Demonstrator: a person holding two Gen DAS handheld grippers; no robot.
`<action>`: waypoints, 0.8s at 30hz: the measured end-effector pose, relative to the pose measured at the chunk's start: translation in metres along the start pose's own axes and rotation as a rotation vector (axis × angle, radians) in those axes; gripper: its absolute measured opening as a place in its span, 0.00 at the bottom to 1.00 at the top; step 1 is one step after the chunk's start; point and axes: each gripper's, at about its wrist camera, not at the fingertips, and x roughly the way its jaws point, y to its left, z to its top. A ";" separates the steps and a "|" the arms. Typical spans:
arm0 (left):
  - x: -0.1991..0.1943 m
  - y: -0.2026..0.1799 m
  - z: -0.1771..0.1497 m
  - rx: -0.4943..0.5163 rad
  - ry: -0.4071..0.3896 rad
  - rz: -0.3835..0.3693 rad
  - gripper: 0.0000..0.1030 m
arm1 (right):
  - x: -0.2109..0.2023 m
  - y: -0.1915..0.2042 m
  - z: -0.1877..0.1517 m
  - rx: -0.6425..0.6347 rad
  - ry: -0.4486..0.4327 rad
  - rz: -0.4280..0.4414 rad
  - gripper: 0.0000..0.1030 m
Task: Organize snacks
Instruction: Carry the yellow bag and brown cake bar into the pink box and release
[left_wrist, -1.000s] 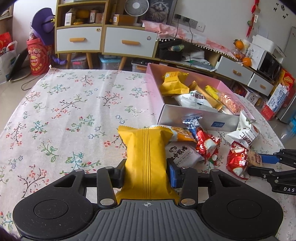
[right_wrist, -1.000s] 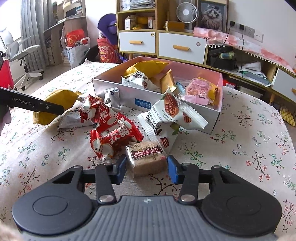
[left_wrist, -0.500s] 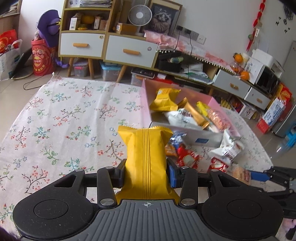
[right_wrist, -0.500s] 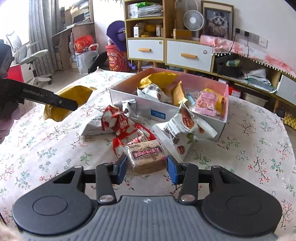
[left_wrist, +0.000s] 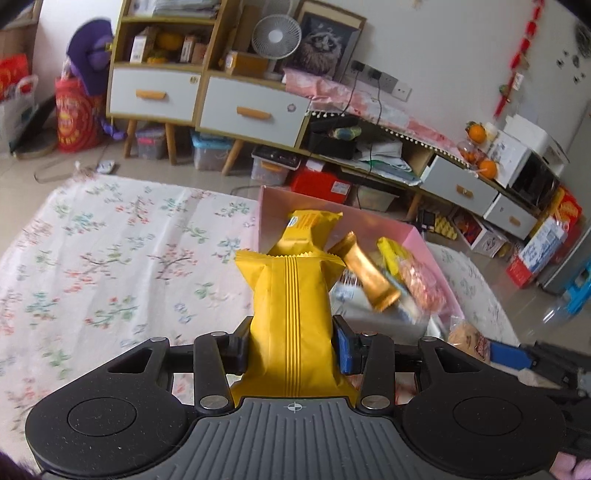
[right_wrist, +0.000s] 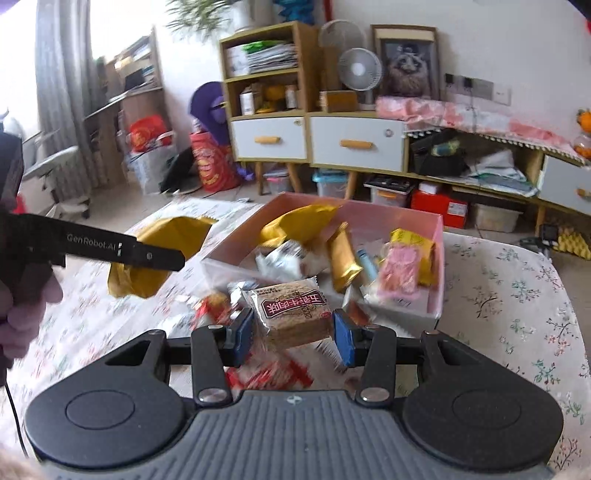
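My left gripper (left_wrist: 291, 349) is shut on a yellow snack packet (left_wrist: 291, 314), held upright above the flowered tablecloth (left_wrist: 110, 258). In the right wrist view this same yellow snack packet (right_wrist: 162, 240) hangs from the left gripper (right_wrist: 162, 258) at the left. My right gripper (right_wrist: 293, 338) is shut on a square clear-wrapped brown cake with a red label (right_wrist: 293, 310), lifted off the table. Beyond both stands the pink box (right_wrist: 437, 258) with several snacks inside, among them a gold bar (right_wrist: 341, 258) and a pink packet (right_wrist: 400, 273). The pink box (left_wrist: 269, 218) also shows in the left wrist view.
Red and white loose snack packets (right_wrist: 266, 373) lie blurred on the cloth below the right gripper. A person's hand (right_wrist: 22, 306) holds the left gripper's handle. Behind the table are white-drawered cabinets (right_wrist: 314, 140), a fan (right_wrist: 360, 70) and floor clutter.
Both grippers have risen with their snacks off the table. The yellow packet and the brown cake now sit higher, nearer the pink box. The loose pile has dropped below view.
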 end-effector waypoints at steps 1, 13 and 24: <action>0.008 -0.001 0.005 -0.003 0.005 -0.001 0.39 | 0.006 -0.004 0.005 0.018 0.002 -0.011 0.41; 0.072 -0.015 0.028 0.050 0.045 -0.004 0.39 | 0.058 -0.042 0.028 0.157 0.027 -0.074 0.41; 0.092 0.008 0.029 0.009 -0.043 -0.096 0.39 | 0.073 -0.039 0.030 0.106 0.049 -0.068 0.41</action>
